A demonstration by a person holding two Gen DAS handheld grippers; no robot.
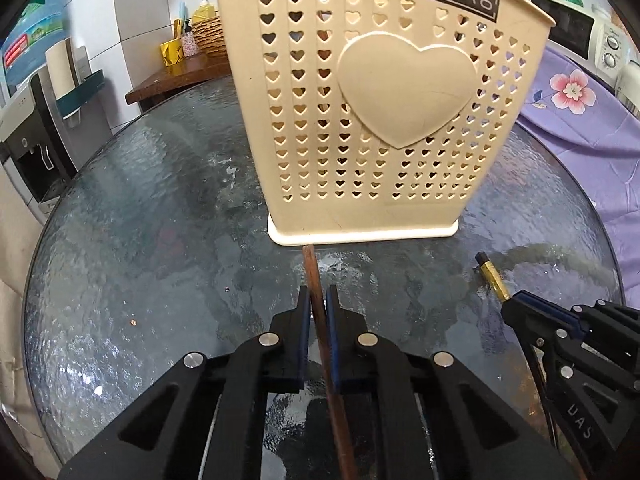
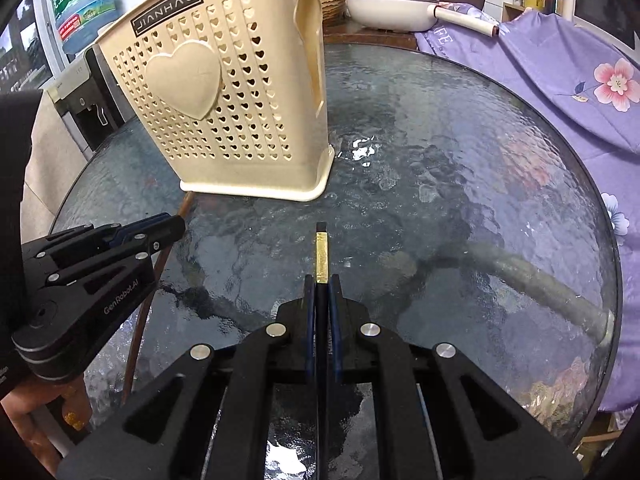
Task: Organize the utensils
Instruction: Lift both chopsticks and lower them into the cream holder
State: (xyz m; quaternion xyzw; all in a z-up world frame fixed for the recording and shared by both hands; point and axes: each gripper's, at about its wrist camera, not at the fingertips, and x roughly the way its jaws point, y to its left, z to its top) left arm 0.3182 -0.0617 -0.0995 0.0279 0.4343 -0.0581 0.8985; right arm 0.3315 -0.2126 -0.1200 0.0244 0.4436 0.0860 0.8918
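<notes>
A cream plastic utensil holder (image 1: 372,120) with heart-shaped holes stands upright on the round glass table (image 1: 160,240); it also shows in the right wrist view (image 2: 228,112). My left gripper (image 1: 318,300) is shut on a brown chopstick (image 1: 311,272) whose tip points at the holder's base. My right gripper (image 2: 322,282) is shut on a black chopstick with a gold band (image 2: 322,252), its end pointing forward over the table. The right gripper (image 1: 516,304) shows in the left wrist view at the right, and the left gripper (image 2: 176,224) shows at the left of the right wrist view.
A purple flowered cloth (image 2: 560,72) covers something right of the table. A white pan (image 2: 388,8) sits behind on a wooden counter (image 1: 180,76). A water dispenser (image 1: 28,136) stands at the left. A microwave (image 1: 592,32) is at the far right.
</notes>
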